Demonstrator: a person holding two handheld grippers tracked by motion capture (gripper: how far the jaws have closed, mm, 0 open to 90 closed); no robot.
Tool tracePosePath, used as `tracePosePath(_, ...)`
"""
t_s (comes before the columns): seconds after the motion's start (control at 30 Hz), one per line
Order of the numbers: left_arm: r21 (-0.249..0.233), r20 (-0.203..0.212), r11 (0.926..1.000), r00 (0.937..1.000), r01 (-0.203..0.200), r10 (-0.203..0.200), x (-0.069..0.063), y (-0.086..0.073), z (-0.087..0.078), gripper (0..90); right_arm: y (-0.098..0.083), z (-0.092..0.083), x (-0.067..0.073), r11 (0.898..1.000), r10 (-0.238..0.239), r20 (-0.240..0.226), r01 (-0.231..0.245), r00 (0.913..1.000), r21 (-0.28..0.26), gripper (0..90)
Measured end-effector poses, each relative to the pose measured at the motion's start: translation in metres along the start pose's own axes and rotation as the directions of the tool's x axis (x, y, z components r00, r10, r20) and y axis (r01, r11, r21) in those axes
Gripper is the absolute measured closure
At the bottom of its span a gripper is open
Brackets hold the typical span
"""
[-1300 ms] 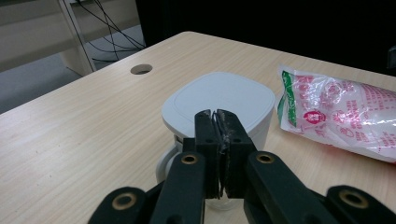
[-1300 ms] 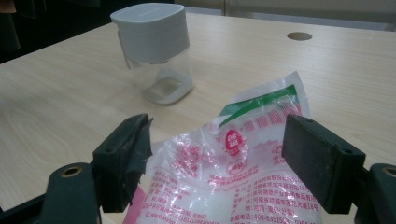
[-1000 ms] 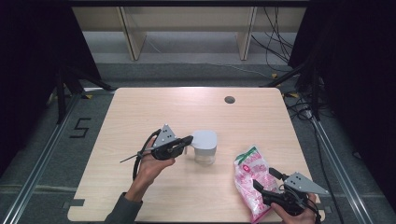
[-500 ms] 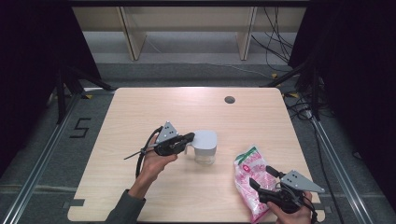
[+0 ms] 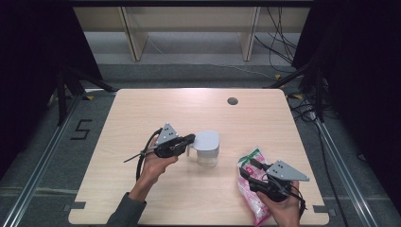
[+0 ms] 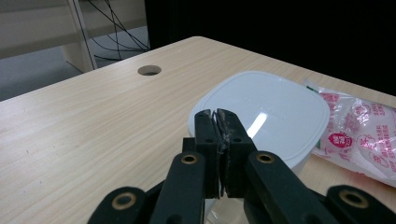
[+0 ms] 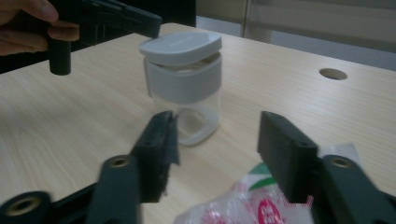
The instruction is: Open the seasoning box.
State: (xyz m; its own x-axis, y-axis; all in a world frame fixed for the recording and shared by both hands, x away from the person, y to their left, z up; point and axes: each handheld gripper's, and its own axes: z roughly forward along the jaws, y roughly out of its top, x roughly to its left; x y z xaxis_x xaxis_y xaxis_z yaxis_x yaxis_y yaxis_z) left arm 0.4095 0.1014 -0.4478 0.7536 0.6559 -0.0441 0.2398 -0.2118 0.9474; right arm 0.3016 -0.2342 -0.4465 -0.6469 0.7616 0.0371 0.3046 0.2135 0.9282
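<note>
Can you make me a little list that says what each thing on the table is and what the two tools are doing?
table: light wooden table with a round hole
jar: clear square jar with a white lid, standing upright mid-table; lid sits tilted in the right gripper view
bag: pink and white plastic snack bag, lying flat at the near right edge
left tool: jaws shut, tips at the jar's lid edge
right tool: jaws apart and just been closing, over the bag's upper end, nothing pinched yet

Even overhead light, dark surroundings; glare on the white lid (image 6: 261, 112), near jaws blurred in the right gripper view
</note>
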Motion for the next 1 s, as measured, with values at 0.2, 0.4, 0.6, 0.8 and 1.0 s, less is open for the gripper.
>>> tracePosePath(0.2,0.000,-0.003,1.0000,1.0000,-0.003,0.003,0.000,-0.001,-0.001,86.8,0.019,0.023,0.002,0.996,-0.081,-0.006,0.081,0.9967,0.021,71.0)
tracePosePath(0.4,0.002,-0.008,1.0000,1.0000,-0.001,0.001,0.002,-0.002,-0.001,86.7,0.032,0.048,0.003,0.990,-0.125,-0.043,0.128,0.9912,0.061,84.2)
tracePosePath(0.6,0.001,-0.006,1.0000,1.0000,0.002,-0.002,0.003,-0.003,-0.001,86.7,0.040,0.071,0.004,0.987,-0.134,-0.060,0.139,0.9891,0.080,90.0)
tracePosePath(0.8,-0.015,0.003,0.9998,0.9999,0.010,-0.010,0.003,-0.004,-0.001,86.6,0.047,0.085,0.003,0.985,-0.111,-0.077,0.120,0.9908,0.120,90.0)
tracePosePath(1.0,-0.014,0.002,0.9999,0.9999,0.010,-0.010,0.003,-0.004,-0.001,86.9,0.052,0.089,0.003,0.989,-0.107,-0.063,0.112,0.9923,0.097,90.0)
